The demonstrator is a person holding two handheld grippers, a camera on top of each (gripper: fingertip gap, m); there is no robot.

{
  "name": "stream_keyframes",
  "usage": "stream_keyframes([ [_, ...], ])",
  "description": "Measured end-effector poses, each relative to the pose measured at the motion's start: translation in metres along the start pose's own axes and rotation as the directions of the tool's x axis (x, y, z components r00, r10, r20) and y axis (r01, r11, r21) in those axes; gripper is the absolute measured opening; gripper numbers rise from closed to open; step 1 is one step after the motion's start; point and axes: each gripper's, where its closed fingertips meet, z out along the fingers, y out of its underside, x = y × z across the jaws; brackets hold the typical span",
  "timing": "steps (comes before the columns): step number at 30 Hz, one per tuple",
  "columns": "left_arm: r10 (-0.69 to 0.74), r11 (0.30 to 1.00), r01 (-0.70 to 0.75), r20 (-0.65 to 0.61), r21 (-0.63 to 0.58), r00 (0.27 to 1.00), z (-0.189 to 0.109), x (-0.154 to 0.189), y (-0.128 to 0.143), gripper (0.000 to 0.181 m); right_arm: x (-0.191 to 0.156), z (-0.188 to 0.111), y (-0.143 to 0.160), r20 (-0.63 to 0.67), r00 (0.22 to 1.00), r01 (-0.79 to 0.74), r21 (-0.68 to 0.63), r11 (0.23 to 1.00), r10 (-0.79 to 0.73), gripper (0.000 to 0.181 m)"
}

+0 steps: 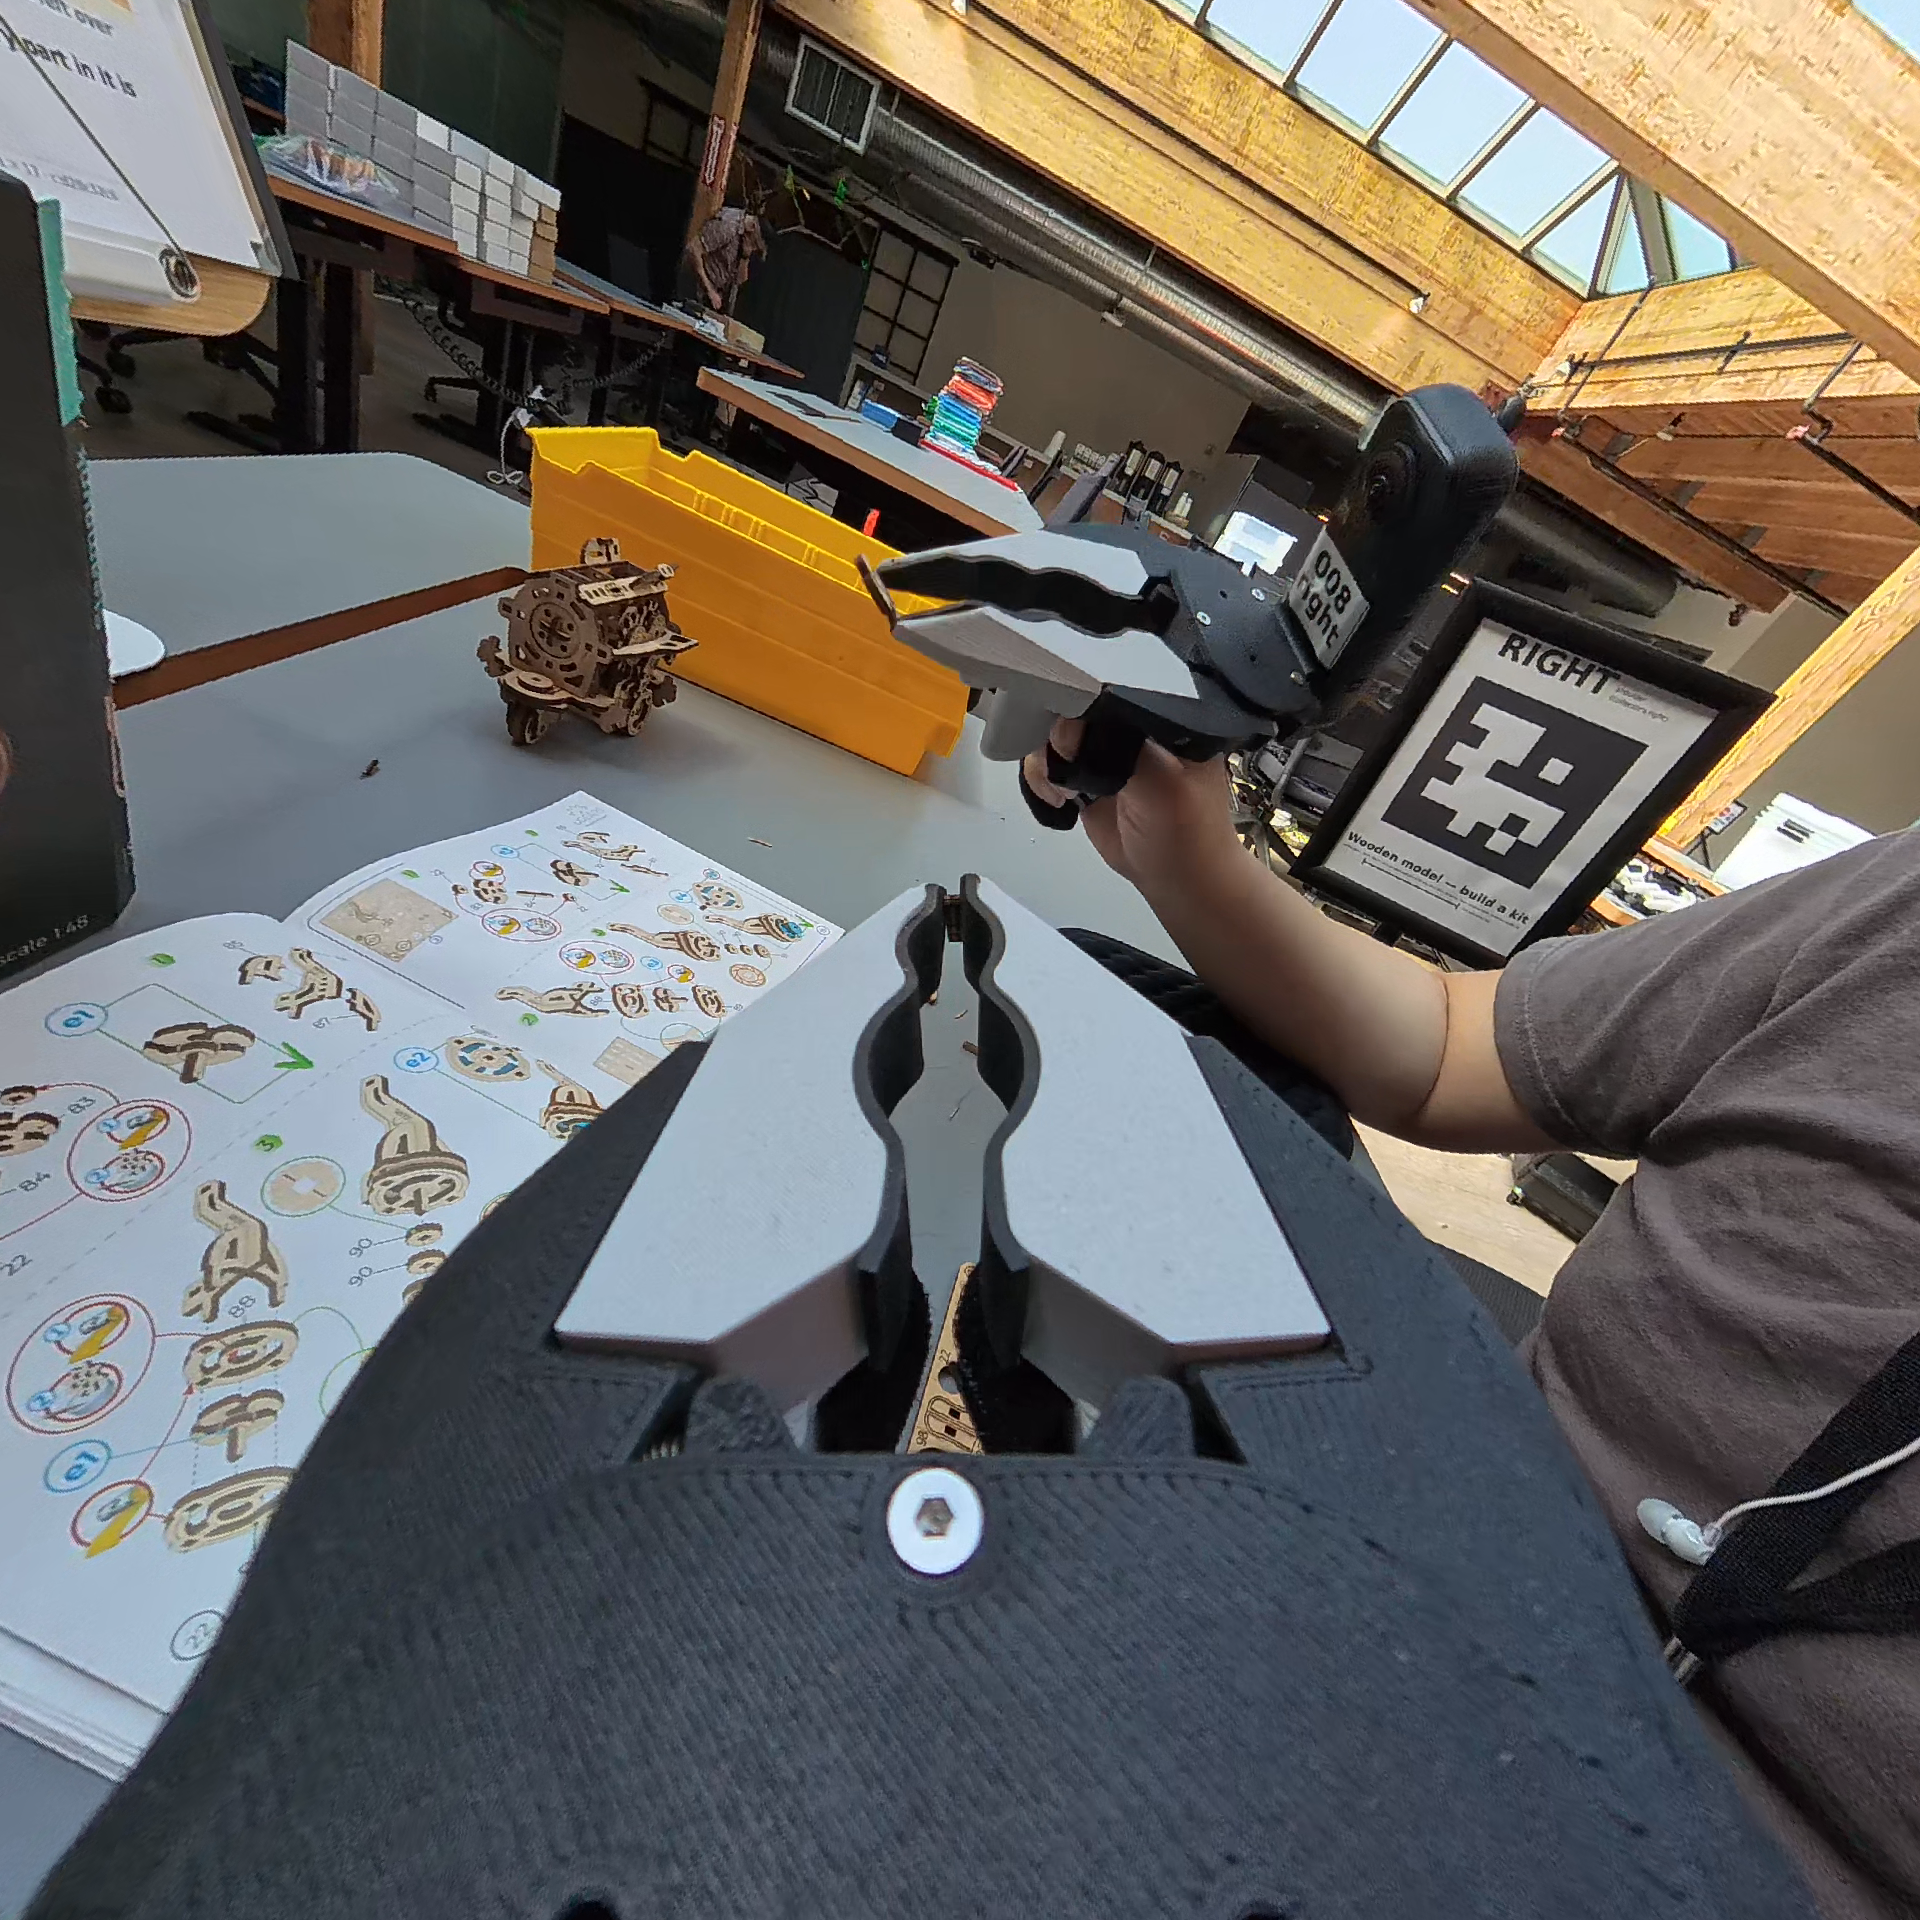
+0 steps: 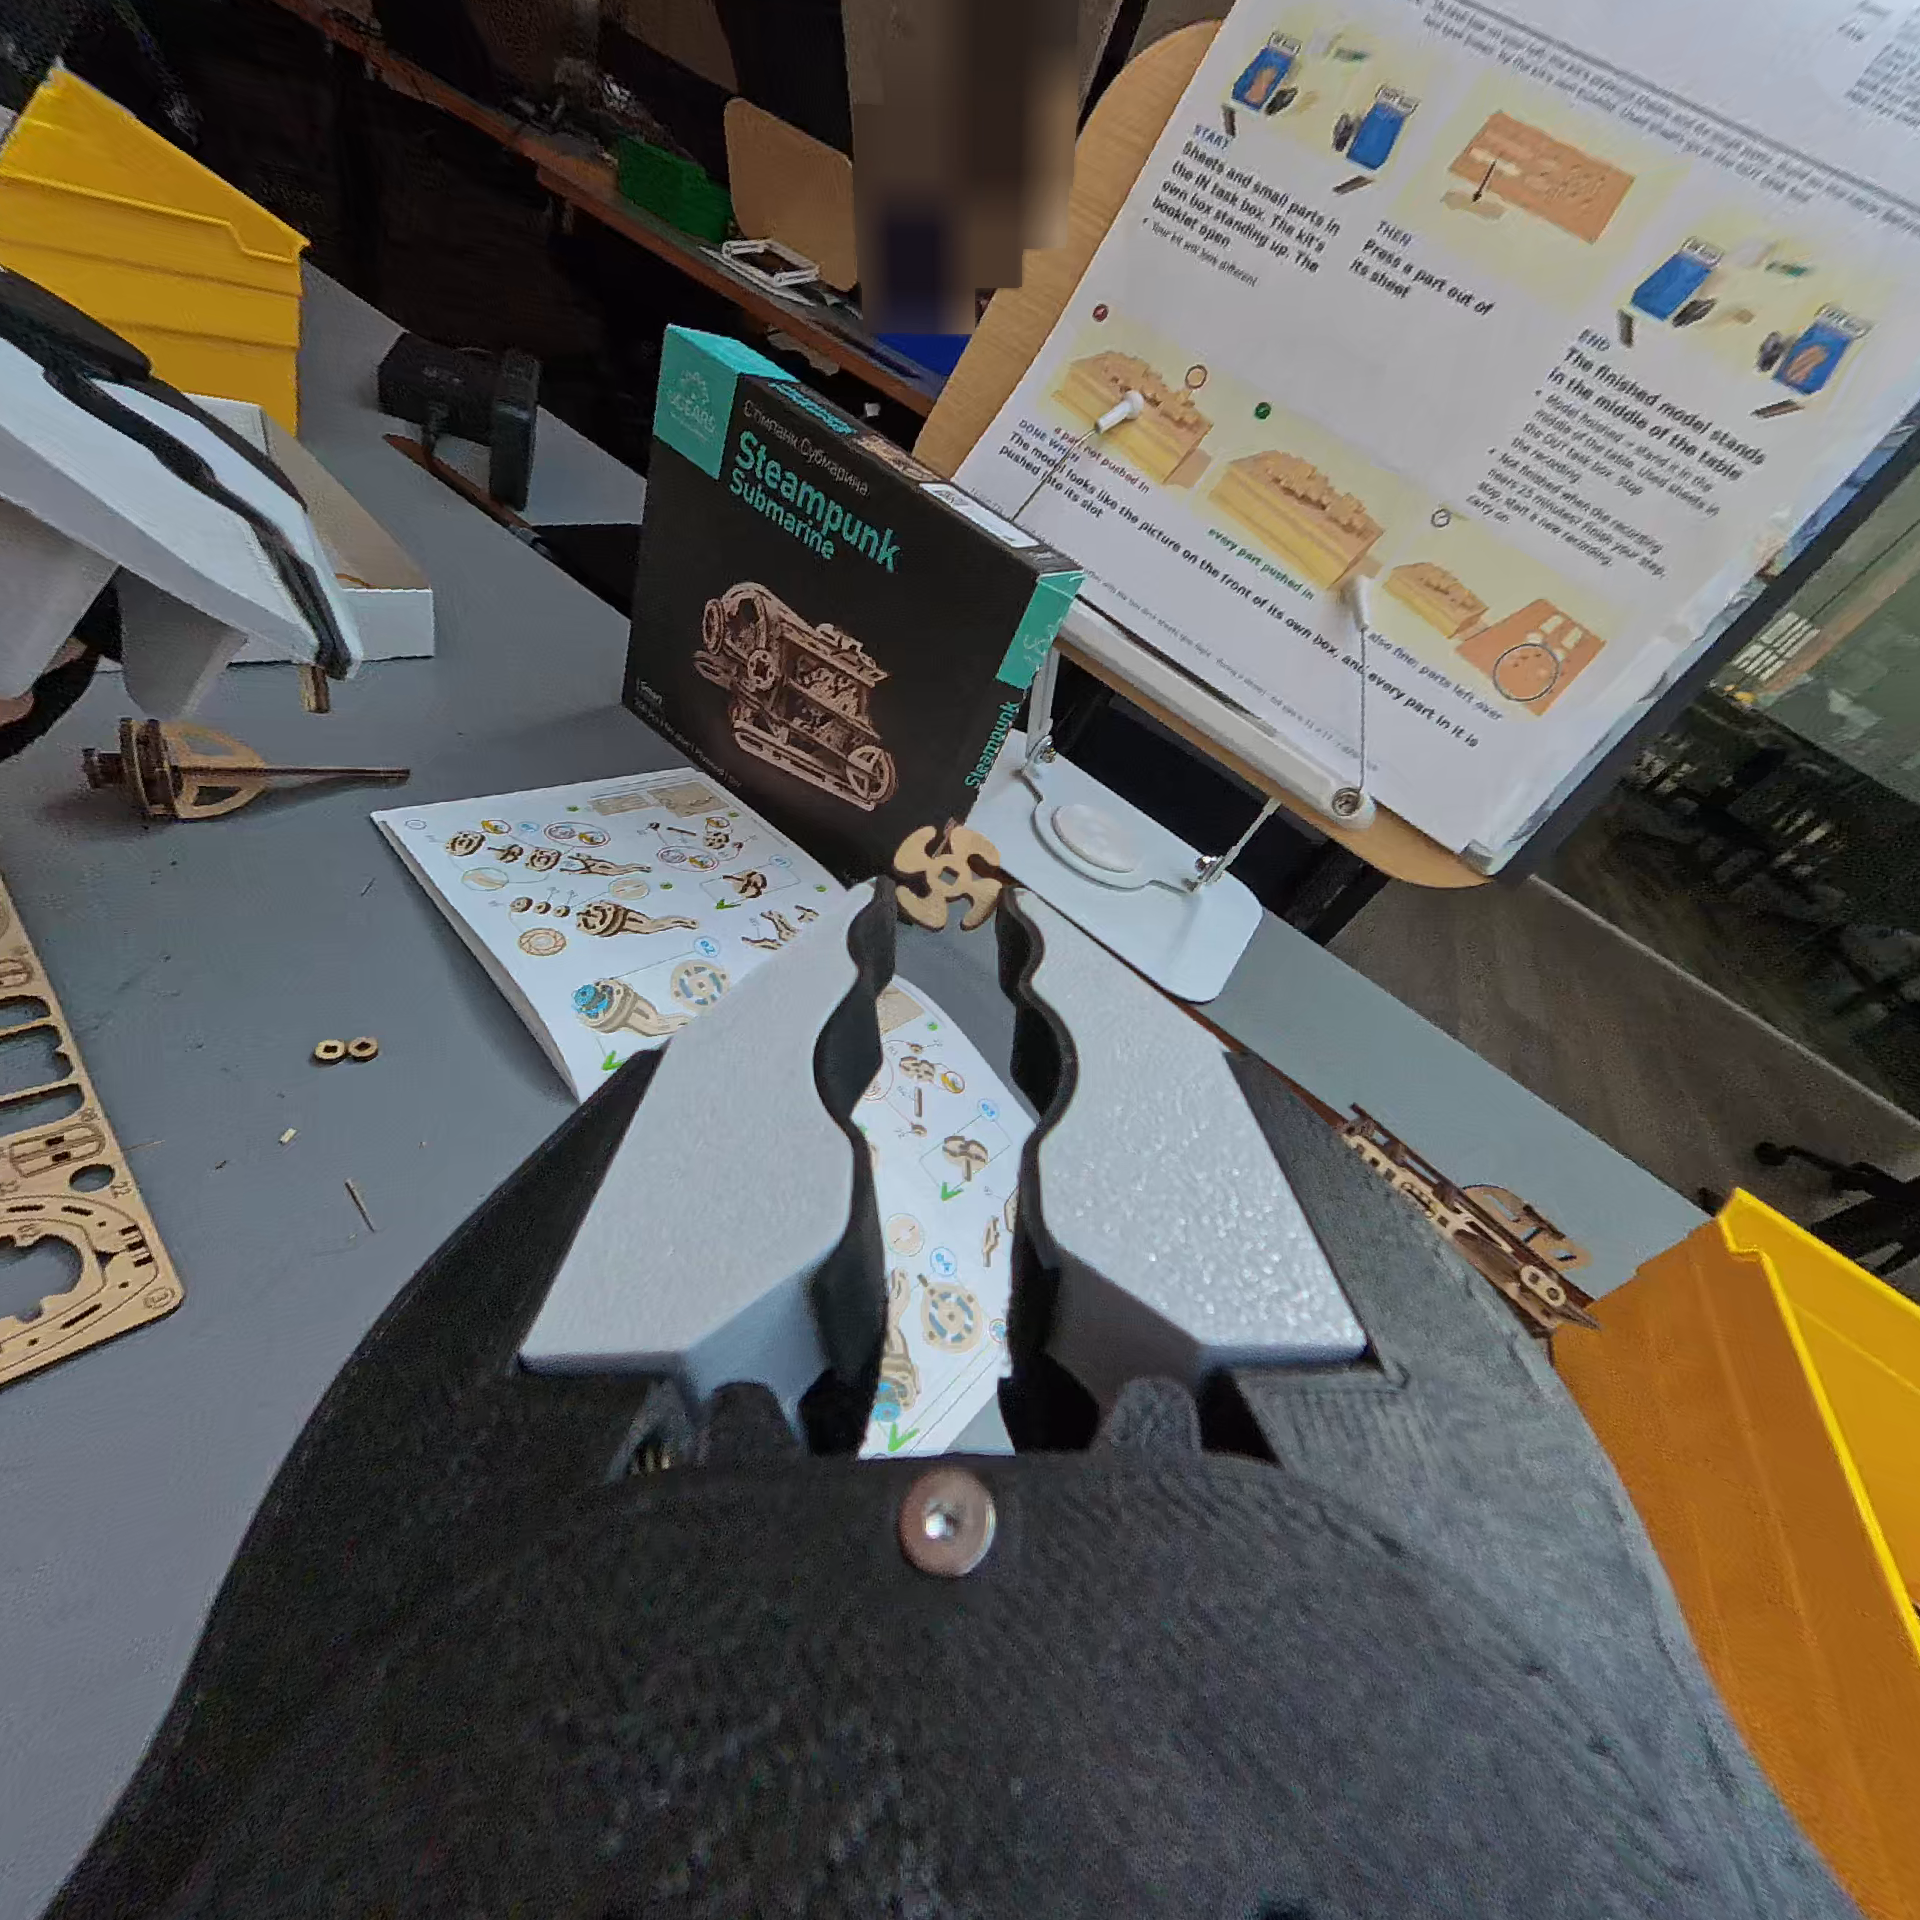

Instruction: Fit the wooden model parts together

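My right gripper (image 2: 948, 906) is shut on a round notched wooden disc (image 2: 948, 876), held by its edge at the fingertips above the booklet. In the left wrist view this gripper (image 1: 883, 603) is raised over the table in front of the yellow bin. My left gripper (image 1: 953, 906) is shut on a small thin wooden piece (image 1: 953, 925) seen edge-on at the tips. It also shows at the left of the right wrist view (image 2: 312, 644), with the piece (image 2: 315, 686) sticking out below. The part-built wooden model (image 1: 587, 644) stands on the grey table (image 1: 312, 540).
An open instruction booklet (image 1: 364, 1091) lies in front of the upright kit box (image 2: 831, 623). A spiked wooden sub-assembly (image 2: 187, 774), a punched wooden sheet (image 2: 62, 1195) and two small rings (image 2: 346, 1049) lie left. Yellow bins (image 1: 748, 603) (image 2: 1766, 1507) and an instruction board on a stand (image 2: 1455, 364) stand around. The gap from one gripper's tips to the other's is roughly 12 centimeters. My right gripper's tips are some 20 centimeters from the part-built wooden model (image 1: 587, 644).
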Motion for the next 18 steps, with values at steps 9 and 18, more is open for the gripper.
stream_keyframes([
  [9, -0.005, 1.000, 0.005, 0.011, 0.000, 1.000, -0.001, -0.003, 0.000, 0.001, -0.021, 0.013, 0.027, 0.126, 0.990, -0.044, -0.152, 0.987, 0.064, 0.019],
  [18, -0.010, 1.000, 0.010, 0.026, -0.003, 1.000, -0.002, -0.006, 0.000, 0.001, -0.032, 0.013, 0.056, 0.186, 0.981, 0.011, -0.335, 0.942, 0.054, 0.019],
])
